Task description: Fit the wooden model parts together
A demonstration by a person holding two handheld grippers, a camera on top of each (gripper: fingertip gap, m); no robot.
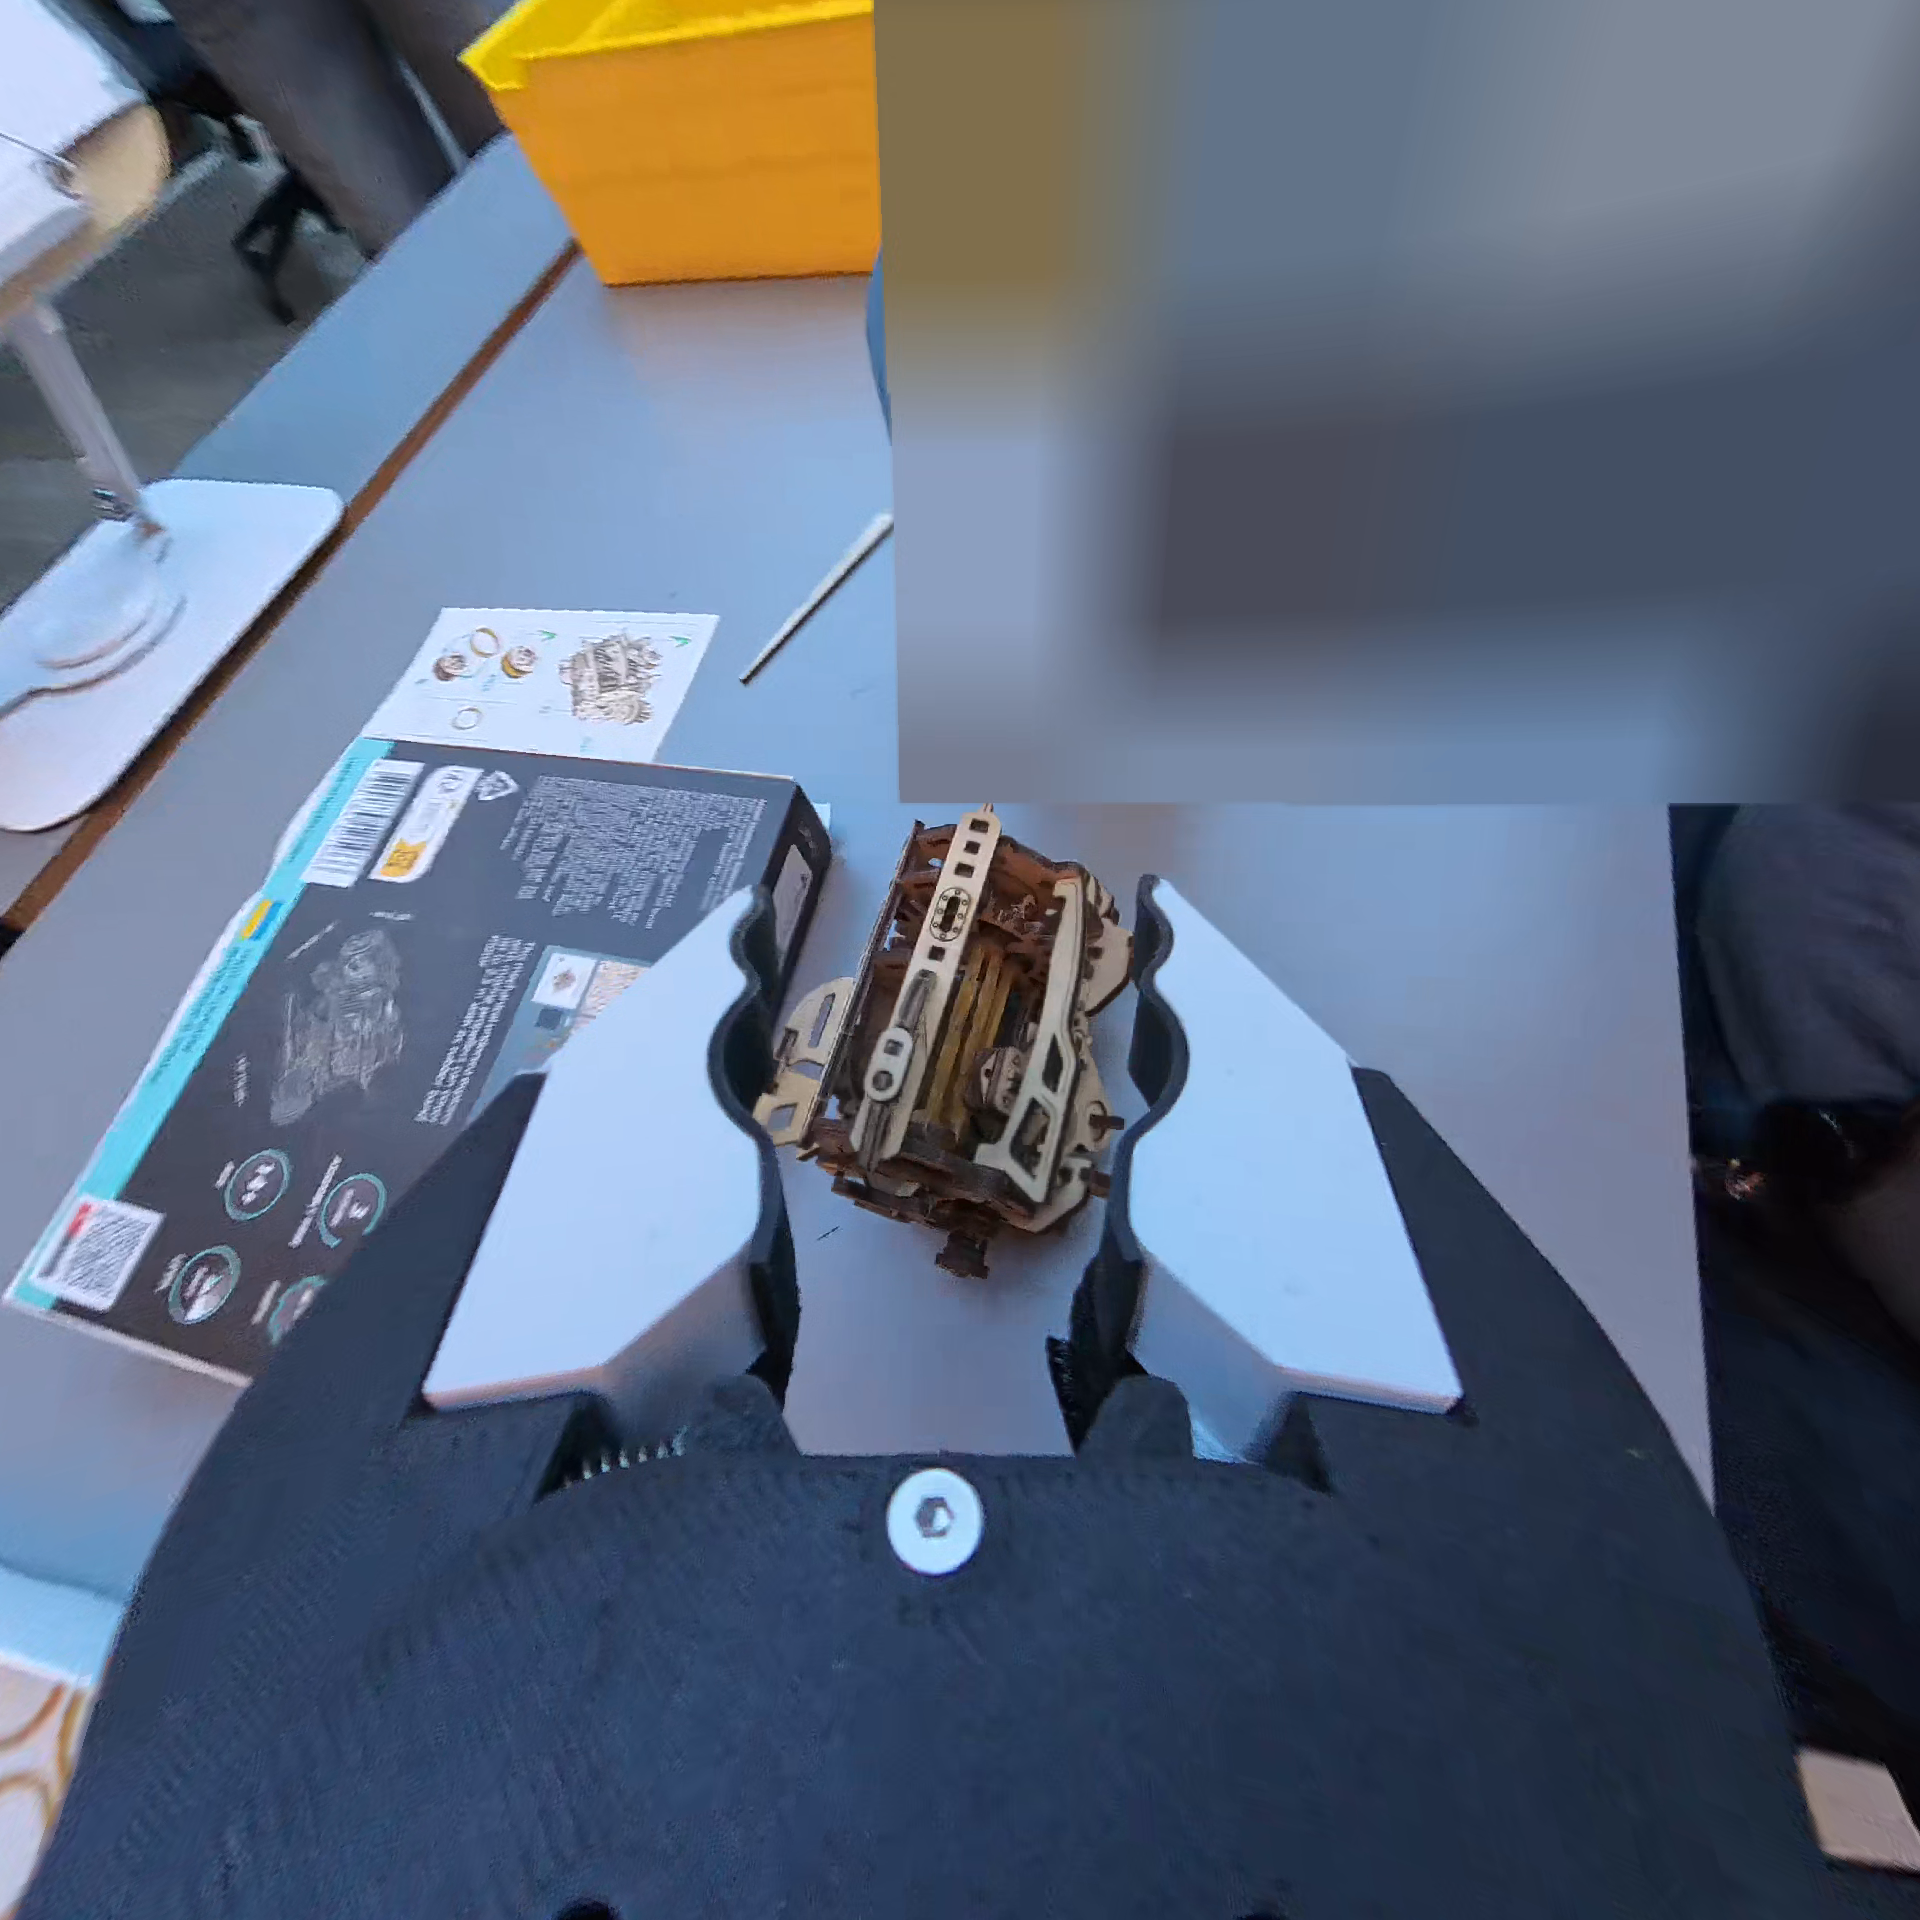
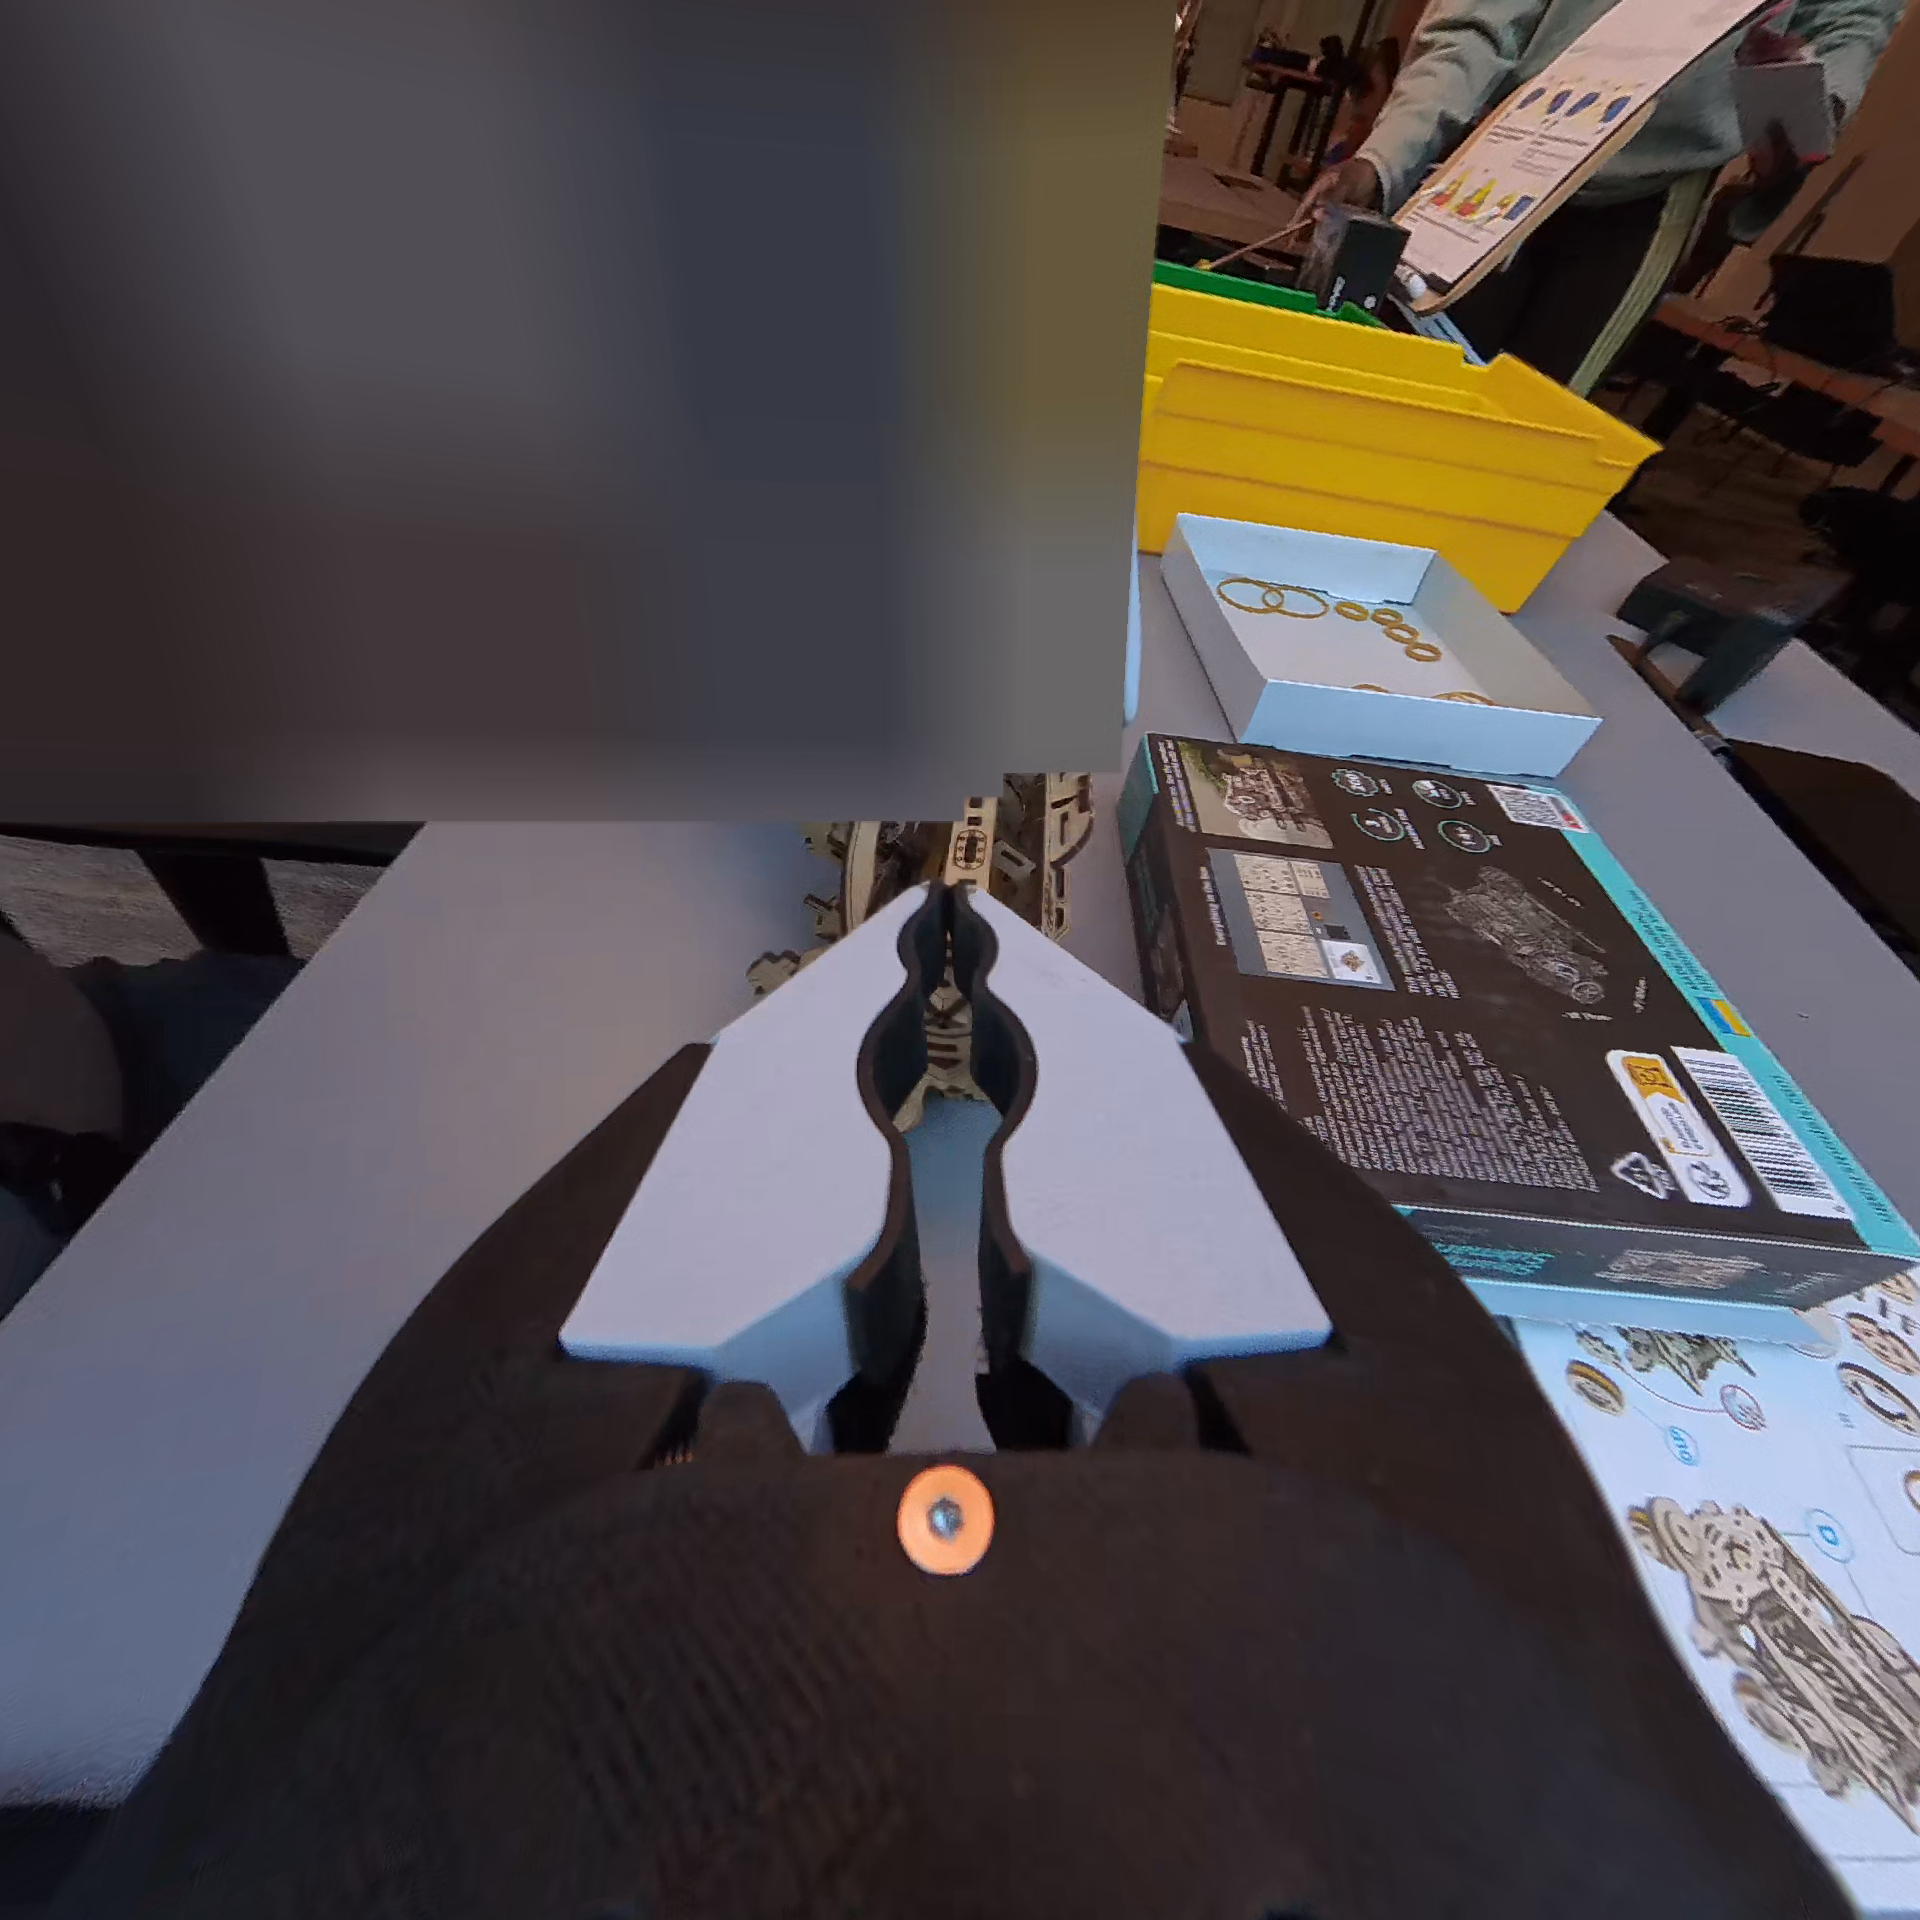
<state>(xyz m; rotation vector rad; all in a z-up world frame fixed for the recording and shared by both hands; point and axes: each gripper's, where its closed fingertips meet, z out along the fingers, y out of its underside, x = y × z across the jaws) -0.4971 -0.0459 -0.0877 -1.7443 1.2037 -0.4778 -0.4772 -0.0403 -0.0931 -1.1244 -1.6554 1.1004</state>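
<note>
A partly built wooden model [image 1: 966,1039] of pale and dark laser-cut parts lies on the grey table [image 1: 644,436]. My left gripper [image 1: 951,914] is open, with one finger on each side of the model; whether the fingers touch it I cannot tell. My right gripper [image 2: 948,909] is shut at the tips on a thin pale wooden part [image 2: 940,1055], which shows through the gap between the jaws. The model [image 2: 997,842] stands just beyond the right fingertips, partly hidden by them and by the blurred patch.
A black kit box [image 1: 468,987] lies left of the model and also shows in the right wrist view [image 2: 1507,987]. Nearby are instruction sheets [image 1: 561,675] [image 2: 1766,1558], yellow bins [image 1: 707,135] [image 2: 1351,447], a white tray of rings [image 2: 1382,644], a thin stick [image 1: 821,597] and a white stand base [image 1: 135,623]. Both grippers' tips are close together, under 4 cm apart. Between my right fingertips and the thin stick [image 1: 821,597] there is roughly 20 cm.
</note>
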